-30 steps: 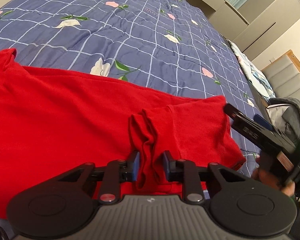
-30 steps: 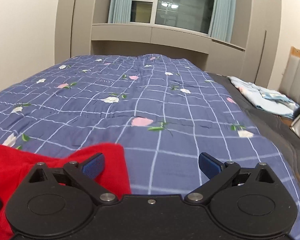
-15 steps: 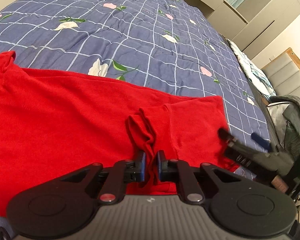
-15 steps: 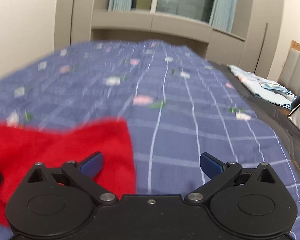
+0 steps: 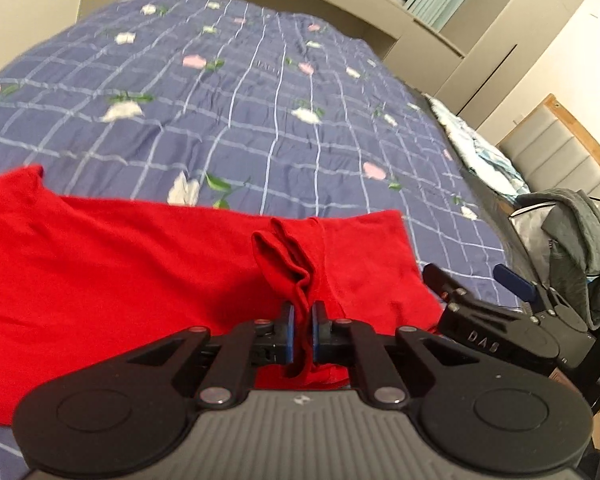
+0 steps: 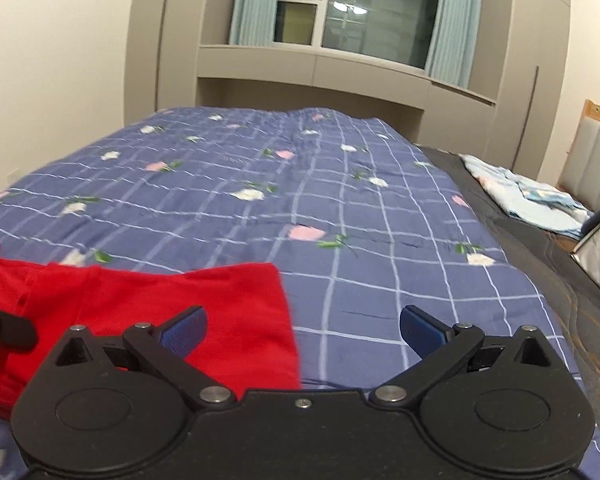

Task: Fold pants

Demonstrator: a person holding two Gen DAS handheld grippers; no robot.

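Left wrist: pants (image 5: 100, 264) fold newly pinched.

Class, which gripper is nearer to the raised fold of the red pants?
Left. The left gripper has just closed on the raised fold of the red pants; the right gripper hovers open over their edge.

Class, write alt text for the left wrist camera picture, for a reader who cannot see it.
A black two-finger left gripper is shut on a bunched ridge of bright red fabric pants spread across a blue checked floral quilt. At right, the black right gripper hovers open beside the pants' edge.
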